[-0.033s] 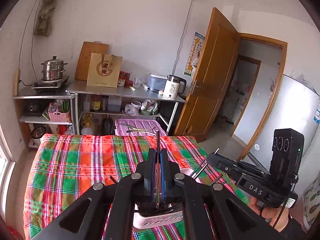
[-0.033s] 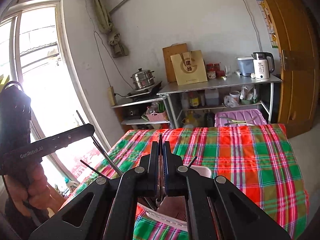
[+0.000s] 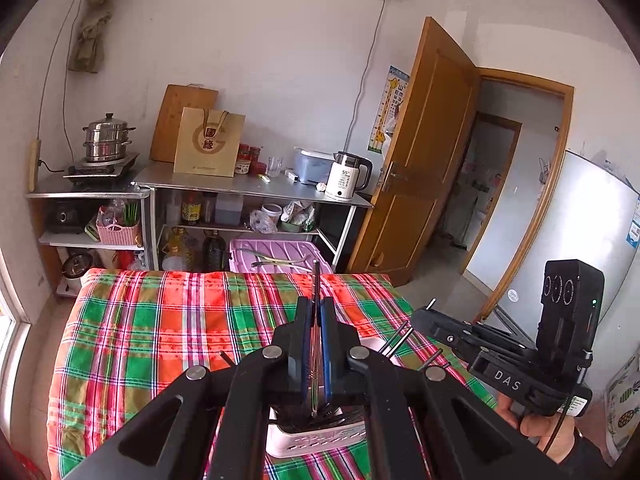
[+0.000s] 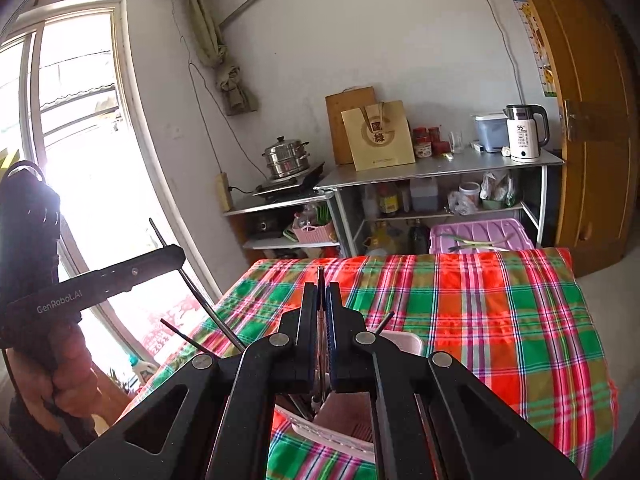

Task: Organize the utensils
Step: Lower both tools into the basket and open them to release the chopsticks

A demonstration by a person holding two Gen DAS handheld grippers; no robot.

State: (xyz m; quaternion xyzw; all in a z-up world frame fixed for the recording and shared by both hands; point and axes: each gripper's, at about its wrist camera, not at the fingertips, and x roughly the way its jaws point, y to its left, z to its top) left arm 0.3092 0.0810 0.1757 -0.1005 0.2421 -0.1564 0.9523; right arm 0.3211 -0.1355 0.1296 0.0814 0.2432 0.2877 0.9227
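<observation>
My left gripper (image 3: 316, 304) is shut on a thin metal chopstick (image 3: 316, 280) that pokes up past its blue pads. Right below it stands a white perforated utensil holder (image 3: 320, 438) with several dark chopsticks in it. My right gripper (image 4: 322, 290) is likewise shut on a chopstick (image 4: 320, 276), above the same white holder (image 4: 404, 340). In the left wrist view the right gripper (image 3: 420, 316) hangs at the right with a chopstick crossing its tip. In the right wrist view the left gripper (image 4: 178, 254) sits at the left, a long chopstick (image 4: 200, 296) slanting through its jaws.
The holder rests on a table under a red and green plaid cloth (image 3: 160, 340). Behind it are a purple bin lid (image 3: 280, 252), steel shelves with a white kettle (image 3: 348, 176), and an open wooden door (image 3: 420, 160). A bright window (image 4: 80, 160) is on the left.
</observation>
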